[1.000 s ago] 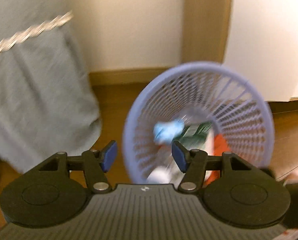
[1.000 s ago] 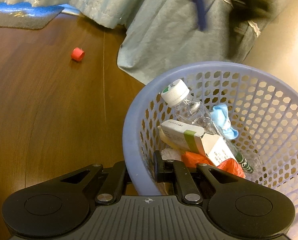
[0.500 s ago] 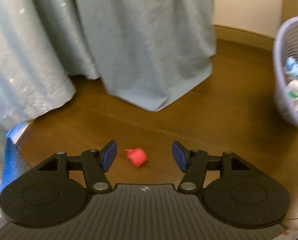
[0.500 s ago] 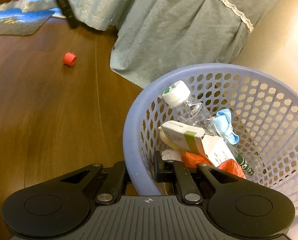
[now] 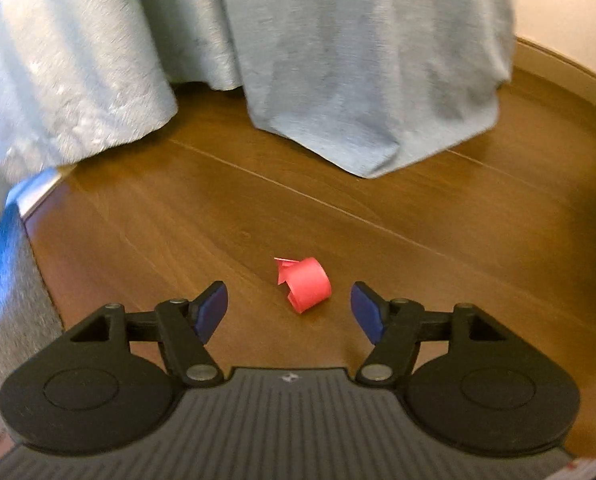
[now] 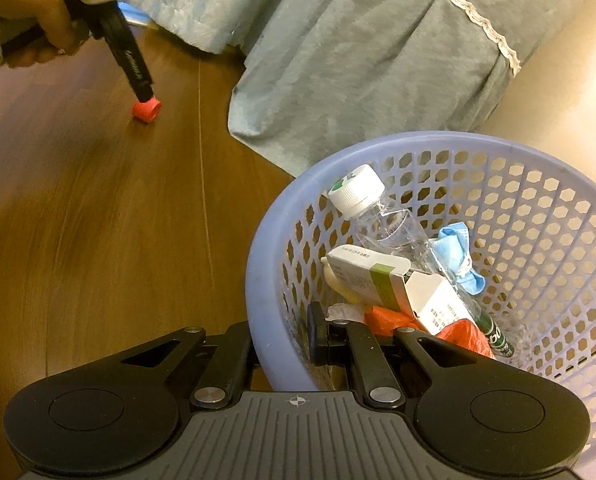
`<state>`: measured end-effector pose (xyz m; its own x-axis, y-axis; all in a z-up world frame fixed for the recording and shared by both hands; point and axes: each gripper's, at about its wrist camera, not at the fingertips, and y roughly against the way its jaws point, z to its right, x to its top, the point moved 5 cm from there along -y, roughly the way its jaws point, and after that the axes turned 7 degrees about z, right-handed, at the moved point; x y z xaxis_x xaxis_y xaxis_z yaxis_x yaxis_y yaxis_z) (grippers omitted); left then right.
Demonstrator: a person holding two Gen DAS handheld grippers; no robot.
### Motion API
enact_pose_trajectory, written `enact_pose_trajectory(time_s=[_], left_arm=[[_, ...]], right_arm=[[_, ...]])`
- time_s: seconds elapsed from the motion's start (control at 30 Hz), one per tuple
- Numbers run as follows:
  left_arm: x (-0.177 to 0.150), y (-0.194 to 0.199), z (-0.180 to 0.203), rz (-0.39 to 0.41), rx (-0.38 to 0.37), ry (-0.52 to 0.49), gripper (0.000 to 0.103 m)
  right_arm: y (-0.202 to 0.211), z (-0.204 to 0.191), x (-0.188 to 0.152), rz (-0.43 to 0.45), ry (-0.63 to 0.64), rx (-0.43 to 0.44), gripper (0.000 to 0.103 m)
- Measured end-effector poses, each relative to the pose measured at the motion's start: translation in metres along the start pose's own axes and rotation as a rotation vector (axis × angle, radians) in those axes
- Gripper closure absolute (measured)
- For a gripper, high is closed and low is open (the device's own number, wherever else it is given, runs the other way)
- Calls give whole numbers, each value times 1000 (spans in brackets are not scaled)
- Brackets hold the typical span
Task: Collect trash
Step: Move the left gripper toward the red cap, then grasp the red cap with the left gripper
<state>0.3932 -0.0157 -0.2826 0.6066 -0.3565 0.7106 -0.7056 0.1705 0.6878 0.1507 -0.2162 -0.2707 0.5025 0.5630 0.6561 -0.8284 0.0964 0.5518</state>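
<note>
Open wooden floor (image 5: 377, 216) lies on every side of the red scrap (image 5: 306, 285); nothing stands between it and the spread blue pads of the left gripper (image 5: 290, 312), whose jaws have just been opening. Hanging bed cloth (image 5: 357, 60) closes off the far side. A rug edge (image 5: 6, 280) borders the left. The basket (image 6: 537, 200) interior is crowded by a bottle (image 6: 381, 216) and a box (image 6: 377, 276); its right part stays free.
</note>
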Motion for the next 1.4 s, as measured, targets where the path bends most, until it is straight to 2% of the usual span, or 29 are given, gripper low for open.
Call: enact_pose_trajectory(time_s=[0.13,0.23,0.4,0.47,0.53,0.57,0.67,0.83,1.03,1.13,1.23,1.4], left_arm=[[3,-10,10,12,21,-4,40],[3,-18,14,-3,16,-12,46],[1,-34,15,-34,8,-7,48],[2,-39,15,-51,11,-11,58],[2,-42,16,-74,5,-22,78],[2,-42,16,-82,1,-34,82],[2,-33,17,-91,-33,-72,82],[-3,10,17,-98,-127,-121,82],[-10,86,19,-70,-226,-177,82],[-5,119,17,-43,-250,-130,82],[-3,138,20,-31,-275,-101,82],[-1,151,35,-12,-323,-125,82]], right_arm=[[0,-3,-3,10,9,-8,97],[2,-5,-6,20,14,-12,97],[1,-4,-7,28,4,-12,97],[0,-4,-6,30,0,-11,97],[0,-4,-6,31,-2,-10,97],[0,-4,-6,31,-4,-11,97],[3,-2,-5,32,-9,-10,97],[4,1,-4,29,-25,-8,97],[6,2,-4,24,-24,-3,97],[8,2,-5,22,-15,4,98],[10,1,-7,21,-8,8,98],[13,-3,-9,24,5,12,97]])
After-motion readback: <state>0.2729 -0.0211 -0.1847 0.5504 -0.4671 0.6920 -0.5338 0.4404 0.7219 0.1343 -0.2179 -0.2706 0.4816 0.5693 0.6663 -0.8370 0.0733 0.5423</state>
